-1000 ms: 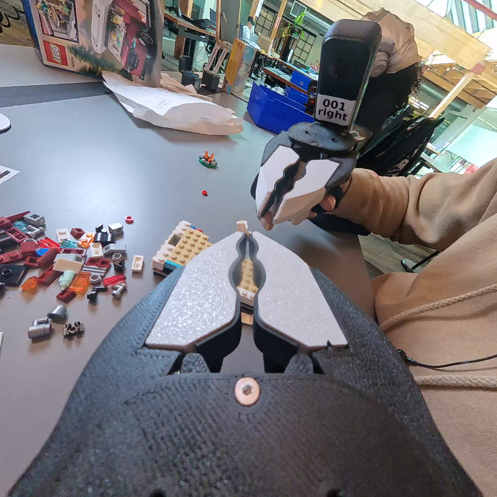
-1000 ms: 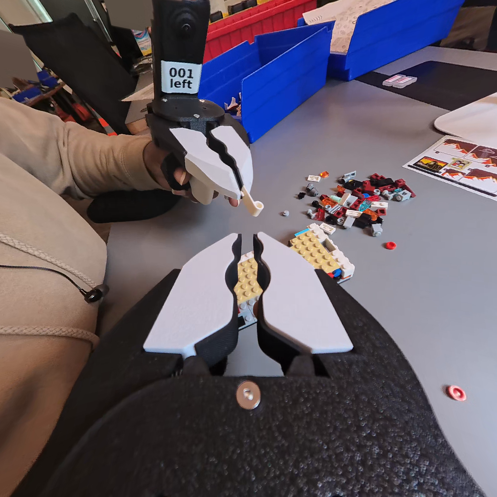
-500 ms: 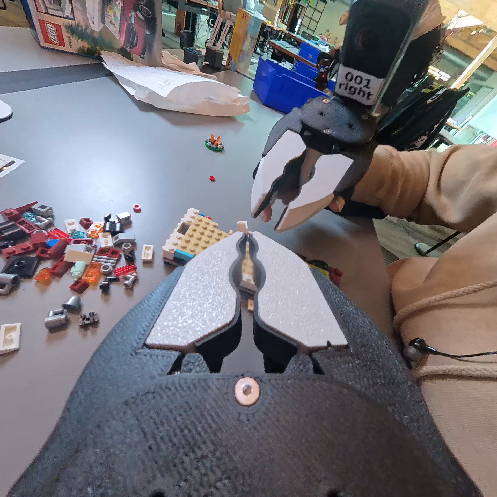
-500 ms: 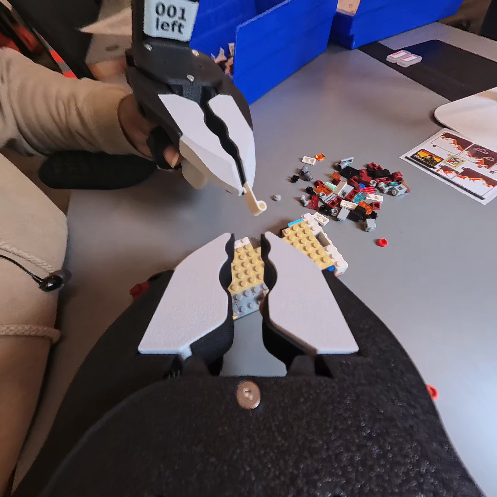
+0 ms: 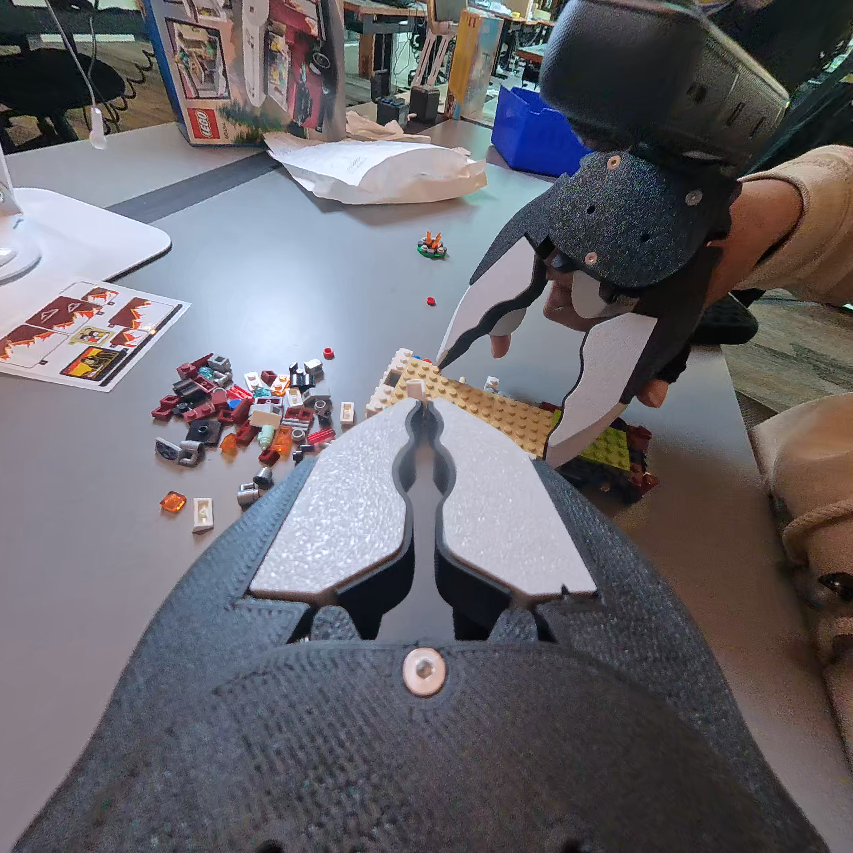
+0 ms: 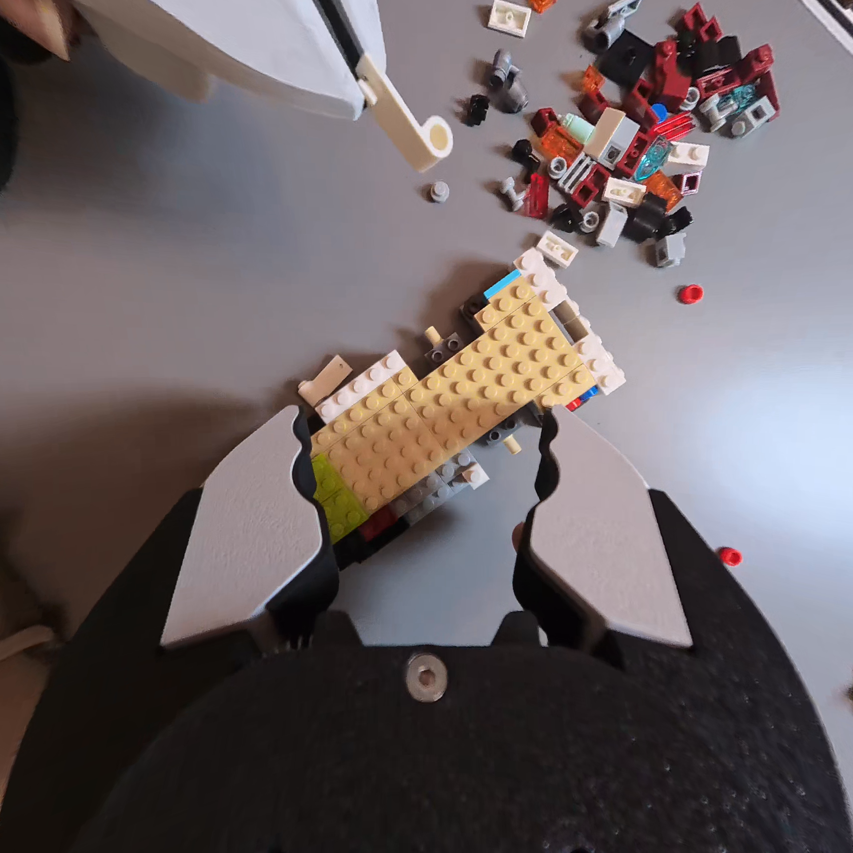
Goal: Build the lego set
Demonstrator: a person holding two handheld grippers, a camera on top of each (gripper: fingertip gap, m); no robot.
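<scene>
My left gripper [image 5: 421,406] is shut on a small cream lever piece with a ring end [image 5: 415,387], held above the table. The piece [image 6: 415,134] and the left gripper [image 6: 357,87] also show at the top of the right wrist view. My right gripper [image 6: 422,415] is wide open and points down over a tan studded brick build [image 6: 484,383] lying on the grey table. Its fingers straddle the near end of the build without pressing on it. The left wrist view shows the right gripper [image 5: 498,411] open over the build [image 5: 489,406].
A pile of small loose bricks [image 5: 249,411] lies left of the build. A sticker sheet [image 5: 83,332], a white flat base [image 5: 69,231], a toy box [image 5: 249,69] and a white paper bag [image 5: 378,171] lie farther off. Red round studs [image 6: 691,293] lie nearby. The tips of one gripper are about 9 centimeters away from the tips of the other.
My right gripper has opened from nearly shut to wide open and come down over the tan build. My left gripper has kept hold of the cream piece.
</scene>
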